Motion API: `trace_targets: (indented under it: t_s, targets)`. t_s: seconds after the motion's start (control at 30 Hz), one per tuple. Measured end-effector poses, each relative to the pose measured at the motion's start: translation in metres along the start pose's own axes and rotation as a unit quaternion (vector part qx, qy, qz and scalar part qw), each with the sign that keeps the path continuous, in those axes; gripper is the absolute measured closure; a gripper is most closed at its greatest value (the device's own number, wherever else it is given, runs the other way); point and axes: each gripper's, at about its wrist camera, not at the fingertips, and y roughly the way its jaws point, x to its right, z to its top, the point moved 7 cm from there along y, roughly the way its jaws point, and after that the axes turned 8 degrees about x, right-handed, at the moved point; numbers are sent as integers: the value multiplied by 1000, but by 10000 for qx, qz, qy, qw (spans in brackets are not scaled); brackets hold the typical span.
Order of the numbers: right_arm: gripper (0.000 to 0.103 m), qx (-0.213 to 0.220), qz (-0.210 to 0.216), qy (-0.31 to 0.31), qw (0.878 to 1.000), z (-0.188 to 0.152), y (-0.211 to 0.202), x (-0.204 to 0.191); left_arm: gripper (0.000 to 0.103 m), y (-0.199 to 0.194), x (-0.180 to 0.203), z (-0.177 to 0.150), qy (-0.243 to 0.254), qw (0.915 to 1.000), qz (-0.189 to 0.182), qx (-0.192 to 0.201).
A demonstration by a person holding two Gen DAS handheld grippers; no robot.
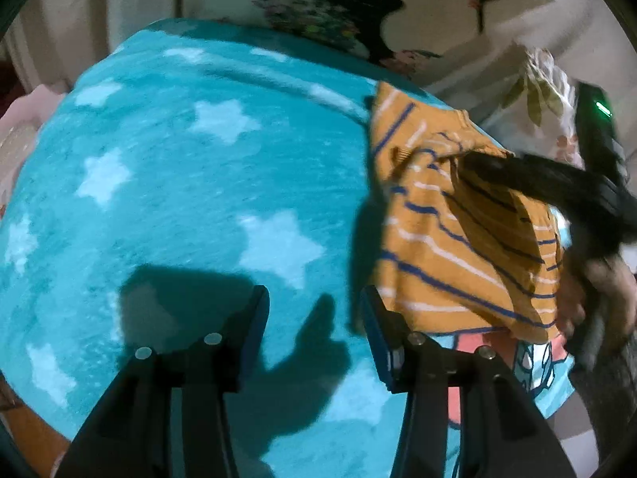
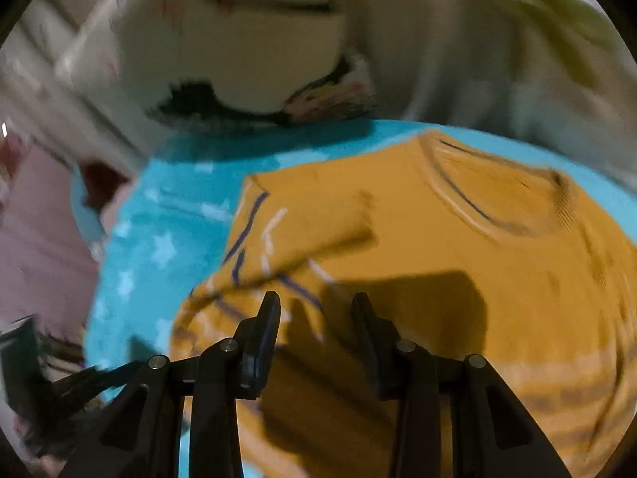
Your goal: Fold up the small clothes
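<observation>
An orange shirt [image 1: 458, 239] with blue and white stripes lies on a teal star blanket [image 1: 179, 179], at the blanket's right side. One sleeve is folded over its body [image 2: 302, 223]. My left gripper [image 1: 314, 294] is open over bare blanket just left of the shirt's hem, with nothing between its fingers. My right gripper [image 2: 316, 298] is open above the shirt's [image 2: 458, 259] lower left part and holds nothing. In the left wrist view it shows as a black blur over the shirt, with a person's hand [image 1: 597, 290] behind it.
A light blue garment with a coral and cartoon print [image 1: 529, 362] lies under the shirt's hem. Floral pillows [image 1: 338, 12] line the far edge of the blanket [image 2: 159, 239]. Pink bedding [image 2: 36, 239] lies past the blanket's left edge.
</observation>
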Motion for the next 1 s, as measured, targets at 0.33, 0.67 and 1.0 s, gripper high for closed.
trace_targets:
  t_s: [0.33,0.67,1.0]
  targets:
    - [59,-137,-674,-1126,9913,47,79,-39,56,-9,-50,-11,-581,9981,210,2]
    - [28,857,-163,70,9962,66,-5,-5,53,-19,-29,-5,-405,9989,155,149]
    - [28,889,-280,1134,9892,-21,-124,128,52,-30,26,-18,-186,9995,180,206]
